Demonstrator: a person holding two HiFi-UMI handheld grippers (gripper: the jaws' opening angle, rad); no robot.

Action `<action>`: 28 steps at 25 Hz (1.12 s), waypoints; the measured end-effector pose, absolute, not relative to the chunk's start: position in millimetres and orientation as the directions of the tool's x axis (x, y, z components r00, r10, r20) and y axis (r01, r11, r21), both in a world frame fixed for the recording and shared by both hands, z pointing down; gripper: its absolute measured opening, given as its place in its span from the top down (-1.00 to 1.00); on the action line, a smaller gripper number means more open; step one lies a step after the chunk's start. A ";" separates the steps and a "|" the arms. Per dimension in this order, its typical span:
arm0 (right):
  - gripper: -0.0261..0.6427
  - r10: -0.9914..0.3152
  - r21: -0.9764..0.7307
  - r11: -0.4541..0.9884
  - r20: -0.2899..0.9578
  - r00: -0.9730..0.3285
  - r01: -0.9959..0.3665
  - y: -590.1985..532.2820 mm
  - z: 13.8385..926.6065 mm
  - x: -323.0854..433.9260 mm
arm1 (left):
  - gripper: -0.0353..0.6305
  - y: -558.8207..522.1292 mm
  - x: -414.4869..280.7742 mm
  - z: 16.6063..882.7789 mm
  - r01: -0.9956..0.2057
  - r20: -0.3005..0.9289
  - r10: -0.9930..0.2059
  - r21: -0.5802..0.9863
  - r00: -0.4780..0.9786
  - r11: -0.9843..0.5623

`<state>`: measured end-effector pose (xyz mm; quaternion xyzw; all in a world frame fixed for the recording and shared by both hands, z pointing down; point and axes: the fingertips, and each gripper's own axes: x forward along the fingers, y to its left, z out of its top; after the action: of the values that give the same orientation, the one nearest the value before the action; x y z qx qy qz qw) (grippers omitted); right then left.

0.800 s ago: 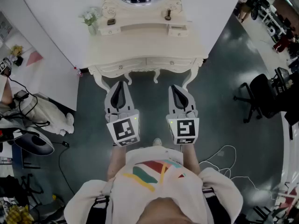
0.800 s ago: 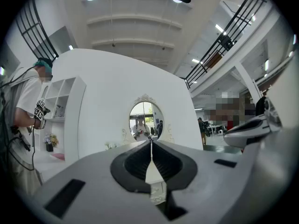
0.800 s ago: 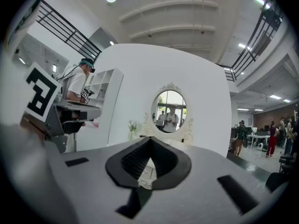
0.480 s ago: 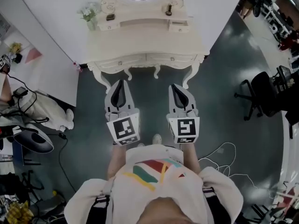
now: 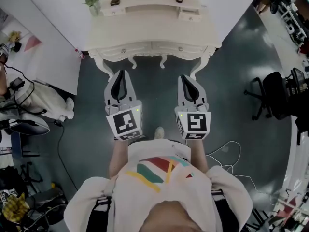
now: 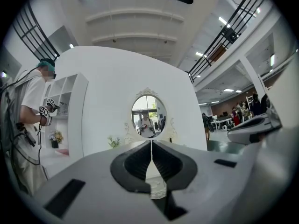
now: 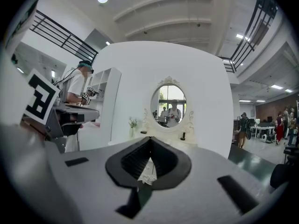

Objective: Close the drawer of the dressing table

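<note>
The bench (image 5: 149, 33) has slid up the head view, so the approach looks under way; its front drawers (image 5: 179, 49) look almost flush. Left tool (image 5: 120, 77) and right tool (image 5: 189, 80), both pinched shut and empty, hang short of it; next, press a front home.

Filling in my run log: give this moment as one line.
left gripper: shut, empty | right gripper: shut, empty | dressing table: ahead of both grippers, not touched
</note>
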<state>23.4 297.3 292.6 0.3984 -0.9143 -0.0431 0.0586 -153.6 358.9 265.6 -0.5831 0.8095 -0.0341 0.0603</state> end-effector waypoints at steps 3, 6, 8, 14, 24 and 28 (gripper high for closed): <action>0.92 -0.724 0.134 0.689 0.097 -0.683 -0.712 296.4 299.9 29.0 | 0.87 360.7 -151.8 270.5 -0.936 -0.035 -0.942 -0.108 -0.333 0.335; 0.92 -0.709 0.115 0.706 0.107 -0.697 -0.699 297.3 305.2 35.1 | 0.87 361.7 -148.6 275.3 -0.934 -0.040 -0.938 -0.092 -0.344 0.346; 0.92 -0.700 0.095 0.714 0.102 -0.707 -0.693 294.4 305.9 36.6 | 0.87 359.2 -148.9 276.8 -0.931 -0.042 -0.936 -0.098 -0.350 0.353; 0.92 -0.700 0.079 0.714 0.073 -0.711 -0.695 287.1 304.5 42.0 | 0.87 345.8 -145.6 270.1 -0.933 -0.064 -0.938 -0.100 -0.341 0.346; 0.92 -0.728 0.174 0.679 0.039 -0.684 -0.713 237.3 295.1 26.8 | 0.87 282.2 -156.0 264.9 -0.948 -0.114 -0.947 -0.071 -0.300 0.309; 0.92 -0.751 0.199 0.652 0.041 -0.659 -0.732 195.3 293.3 14.2 | 0.87 243.0 -173.2 264.9 -0.949 -0.119 -0.946 -0.055 -0.303 0.311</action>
<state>14.2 195.3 293.3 0.4088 -0.9069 -0.0828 0.0597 -173.2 243.0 264.9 -0.5868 0.8070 0.0130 0.0644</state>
